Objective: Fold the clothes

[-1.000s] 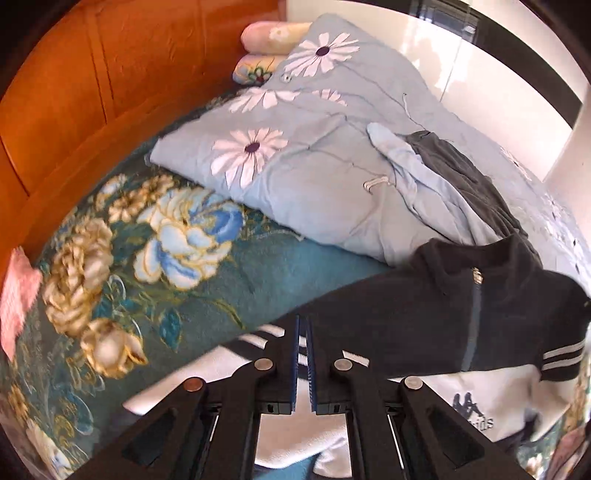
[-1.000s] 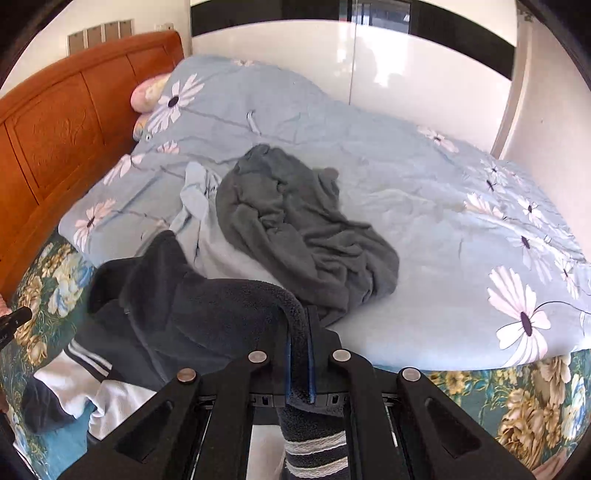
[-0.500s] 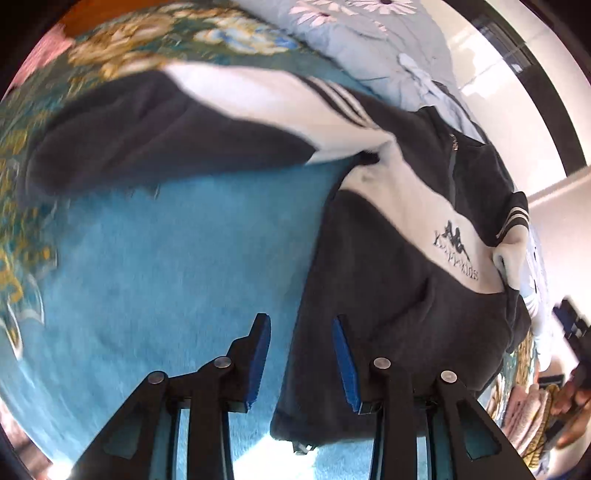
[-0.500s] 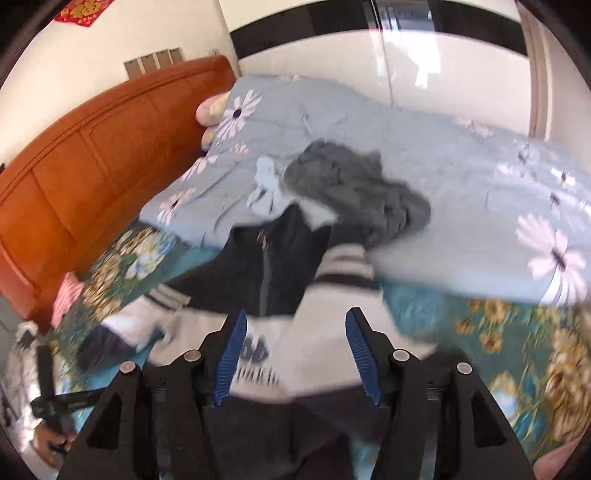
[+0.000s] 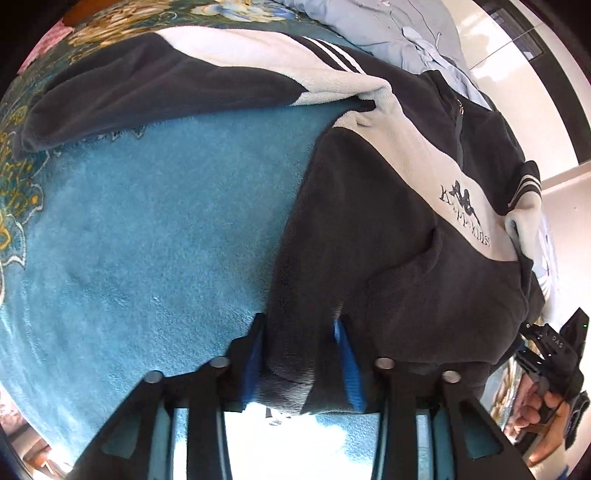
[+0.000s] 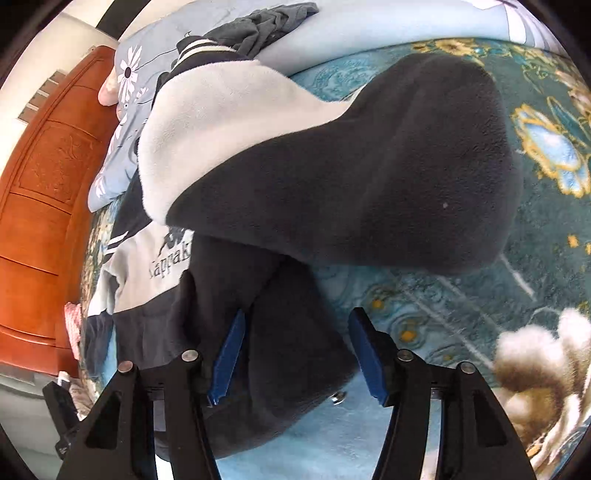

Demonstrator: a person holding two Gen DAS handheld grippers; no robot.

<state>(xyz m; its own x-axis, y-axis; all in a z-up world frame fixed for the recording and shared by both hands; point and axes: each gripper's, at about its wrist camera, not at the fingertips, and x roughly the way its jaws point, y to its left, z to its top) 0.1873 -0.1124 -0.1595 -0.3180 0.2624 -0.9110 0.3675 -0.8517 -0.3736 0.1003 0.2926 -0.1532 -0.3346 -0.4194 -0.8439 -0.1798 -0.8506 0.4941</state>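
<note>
**Fleece jacket spread on the bed, both hem corners between parted fingers**

Much of the scene is cut off by the fisheye edges. In the left wrist view, the lowest strip of the hem is lost in bright glare below the left gripper (image 5: 301,360), and the far sleeve cuff is partly hidden behind the body of the garment. In the right wrist view, the chest lettering is covered in part by a folded-over sleeve, so only some letters can be read. Whether either set of fingers actually touches the cloth cannot be told; the fabric is seen lying in the gap.

The dark grey and white fleece zip jacket (image 5: 388,229) is laid on the teal floral bedspread (image 5: 147,221), front side up, with a white chest band carrying a dark embroidered logo and striped bands at the sleeves. One sleeve is stretched out across the bedspread to the side; the other is seen folded over the body in the right wrist view. The left gripper is held with its blue-padded fingers (image 5: 255,360) spread apart, one hem corner lying between them. The right gripper (image 6: 297,350) is likewise held wide, with the other hem corner between its fingers. A pale blue daisy-print quilt (image 6: 369,26) and a crumpled dark grey garment (image 6: 258,26) are seen beyond the collar, beside an orange wooden headboard (image 6: 40,206).
</note>
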